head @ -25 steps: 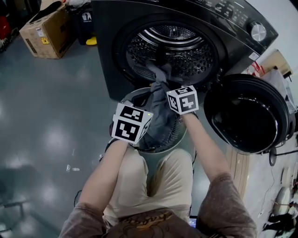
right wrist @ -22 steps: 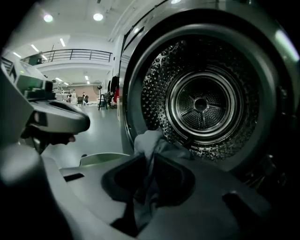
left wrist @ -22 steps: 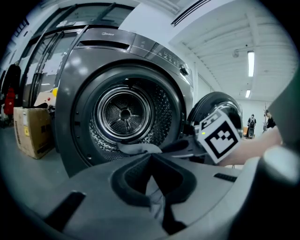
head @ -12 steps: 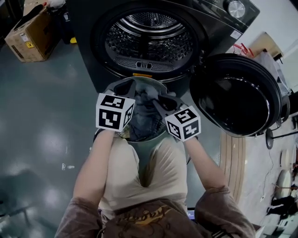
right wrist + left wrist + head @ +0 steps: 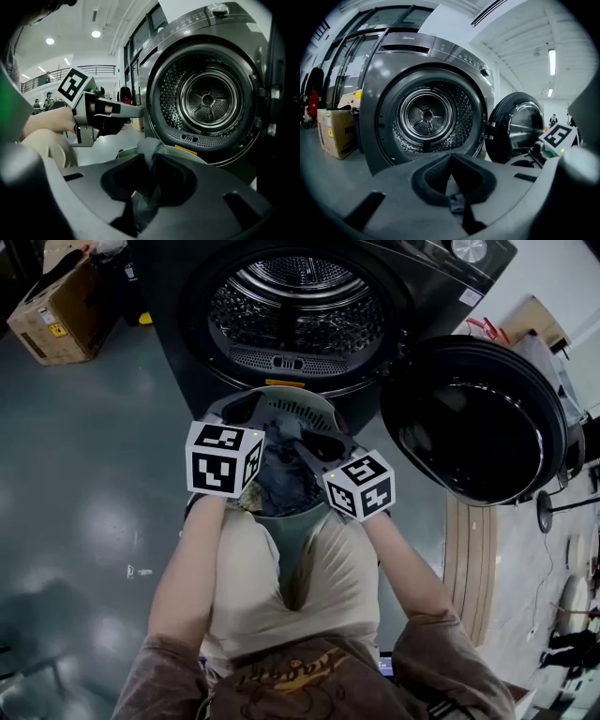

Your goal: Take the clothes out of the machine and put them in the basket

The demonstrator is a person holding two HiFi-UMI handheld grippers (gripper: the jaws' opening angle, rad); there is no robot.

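Both jaws of the right gripper (image 5: pixel 149 160) are sitting nearly together with a grey garment (image 5: pixel 146 146) pinched between them, and they have just been easing open a touch without letting it go. I am seeing the garment running lengthwise along the slot between the jaws. One bunched end is poking out past the tips toward the drum (image 5: pixel 207 99), and the rest is trailing back and down toward the camera. On the left gripper (image 5: pixel 450 158) the jaws are meeting at their tips (a scrap of grey cloth is showing in the gap behind them, though I cannot tell whether it is gripped). From the head view, both grippers are hovering over the round basket (image 5: pixel 323 411), where more dark cloth is lying heaped. The basket is standing just below the open mouth of the machine (image 5: pixel 173 334), whose door (image 5: pixel 473 418) is hanging wide open to the right. Glossy grey floor (image 5: pixel 84 484) is spreading all around, with a cardboard box (image 5: pixel 52 310) sitting at far left.
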